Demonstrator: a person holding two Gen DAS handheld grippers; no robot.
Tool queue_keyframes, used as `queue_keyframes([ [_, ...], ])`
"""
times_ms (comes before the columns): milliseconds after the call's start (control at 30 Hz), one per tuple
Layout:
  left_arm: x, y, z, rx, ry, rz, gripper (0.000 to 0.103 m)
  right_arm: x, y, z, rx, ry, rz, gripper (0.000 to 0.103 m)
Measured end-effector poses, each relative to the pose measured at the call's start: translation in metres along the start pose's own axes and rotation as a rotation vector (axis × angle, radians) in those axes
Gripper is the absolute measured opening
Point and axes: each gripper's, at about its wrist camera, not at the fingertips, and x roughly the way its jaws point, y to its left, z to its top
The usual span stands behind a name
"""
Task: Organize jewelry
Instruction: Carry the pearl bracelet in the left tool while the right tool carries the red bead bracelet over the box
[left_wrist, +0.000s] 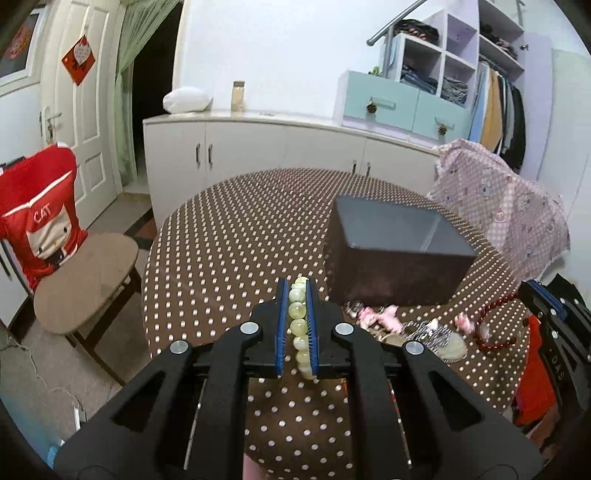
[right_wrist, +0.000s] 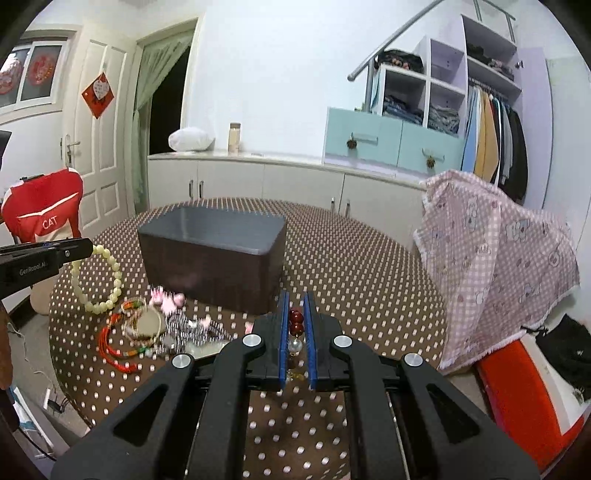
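My left gripper (left_wrist: 297, 286) is shut on a pale green bead bracelet (left_wrist: 298, 325), held above the dotted table (left_wrist: 229, 236). In the right wrist view that bracelet (right_wrist: 98, 280) hangs as a loop from the left gripper (right_wrist: 83, 249) at the left edge. My right gripper (right_wrist: 295, 299) is shut on a dark red bead bracelet (right_wrist: 296, 320) with a pearl-like bead below. The red bracelet (left_wrist: 493, 325) also shows at the right of the left wrist view. A dark open box (right_wrist: 214, 251) stands on the table beyond both grippers. Loose jewelry (right_wrist: 147, 328) lies in front of it.
Pink checked cloth (right_wrist: 495, 258) drapes over something at the table's right. A chair with a red cover (left_wrist: 40, 214) stands to the left. White cabinets (left_wrist: 258, 147) run along the far wall. A red and white object (right_wrist: 532, 387) sits at lower right.
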Motion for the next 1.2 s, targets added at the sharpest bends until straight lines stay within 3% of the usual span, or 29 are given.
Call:
queue_keyframes([
  [367,-0.008,-0.008,0.028,0.029,-0.054,-0.068,0.01,-0.005,-0.009,0.033,-0.016,-0.079,0.008,0.006],
  [600,-0.003,-0.027,0.052,0.067,-0.093,-0.091,0.01,-0.001,-0.003,0.064,-0.042,-0.139,0.059,0.006],
  [867,0.011,-0.044,0.067,0.088,-0.079,-0.135,0.01,0.022,-0.002,0.07,-0.059,-0.11,0.079,0.007],
  [900,0.012,-0.044,0.067,0.089,-0.076,-0.139,0.01,0.024,-0.004,0.067,-0.049,-0.097,0.079,0.01],
  [967,0.013,-0.043,0.064,0.088,-0.072,-0.14,0.01,0.032,-0.014,0.055,-0.016,-0.051,0.079,0.033],
  [1000,0.014,-0.043,0.064,0.086,-0.069,-0.142,0.01,0.036,-0.017,0.049,-0.008,-0.033,0.066,0.05],
  [1033,0.013,-0.042,0.062,0.084,-0.066,-0.145,0.01,0.039,-0.018,0.042,-0.006,-0.012,0.052,0.055],
  [1200,0.003,-0.039,0.051,0.087,-0.076,-0.151,0.01,0.059,-0.027,0.009,0.037,0.119,0.058,0.054],
])
